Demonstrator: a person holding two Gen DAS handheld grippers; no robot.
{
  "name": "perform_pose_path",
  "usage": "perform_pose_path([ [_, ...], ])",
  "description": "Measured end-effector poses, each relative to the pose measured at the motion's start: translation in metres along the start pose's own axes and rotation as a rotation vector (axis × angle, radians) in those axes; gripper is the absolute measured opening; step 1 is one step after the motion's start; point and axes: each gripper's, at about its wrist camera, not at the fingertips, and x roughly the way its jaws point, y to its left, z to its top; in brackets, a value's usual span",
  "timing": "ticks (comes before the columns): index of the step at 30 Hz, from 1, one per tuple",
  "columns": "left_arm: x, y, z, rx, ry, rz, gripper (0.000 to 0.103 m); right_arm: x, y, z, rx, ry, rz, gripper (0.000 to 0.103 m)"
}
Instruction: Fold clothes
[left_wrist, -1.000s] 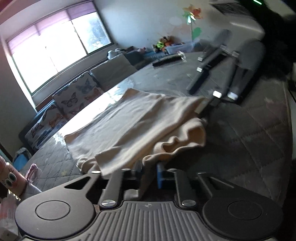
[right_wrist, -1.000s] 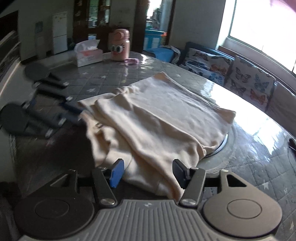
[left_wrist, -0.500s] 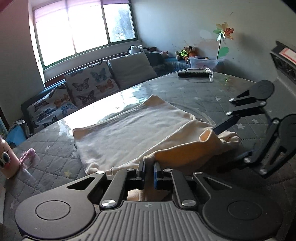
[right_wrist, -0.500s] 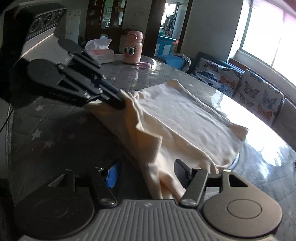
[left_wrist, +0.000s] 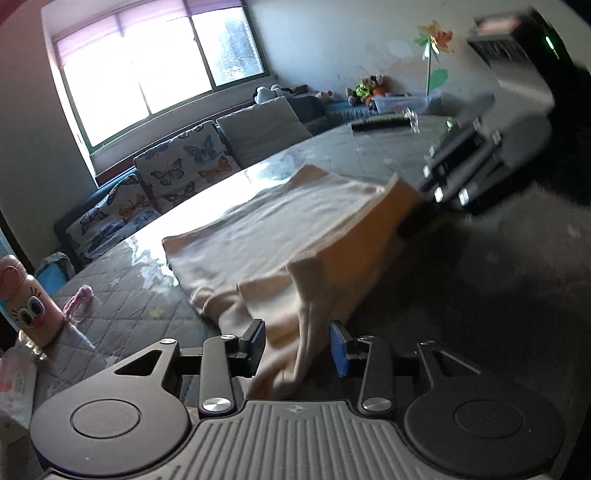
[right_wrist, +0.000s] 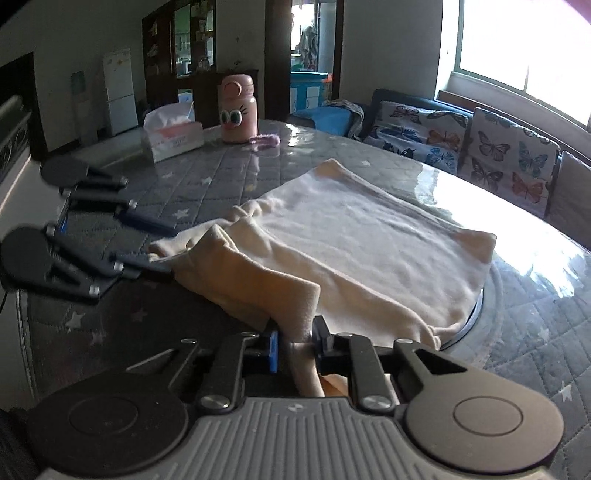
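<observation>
Mid-fold, I'd judge: the cream garment (right_wrist: 369, 236) lies mostly flat on the quilted counter (right_wrist: 221, 184), far half smooth toward the window, near edge bunched and partly lifted between my two tools. Right gripper (right_wrist: 293, 341): jaws closing, nearly together, with a pinch of the near hem between the pads, so I read that as a grip. Left gripper (left_wrist: 297, 343): jaws opening, moderately apart, cloth draped through the gap but the pads look clear of it, so that corner is being let go. Done so far: garment spread, at least one layer doubled over at the near side. Left: carry the near edge across, flatten, likely another fold. Writing: nothing legible. Pink bottle (right_wrist: 236, 110) shows only cartoon eyes; tissue box (right_wrist: 173, 136) print is too small to read.
</observation>
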Motion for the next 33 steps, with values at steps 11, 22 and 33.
perform_pose_path([
  [11,-0.007,-0.001,-0.005,0.022,-0.016,0.046,0.004,-0.015,0.013,0.001,0.001,-0.063,-0.032,0.01],
  [22,-0.1,-0.016,-0.001,-0.032,-0.083,0.002,0.004,-0.093,0.049,-0.005,-0.052,-0.111,0.062,0.01],
  [33,-0.117,-0.012,0.018,-0.081,-0.1,0.012,0.004,-0.12,0.057,-0.002,-0.038,-0.087,0.122,0.009],
])
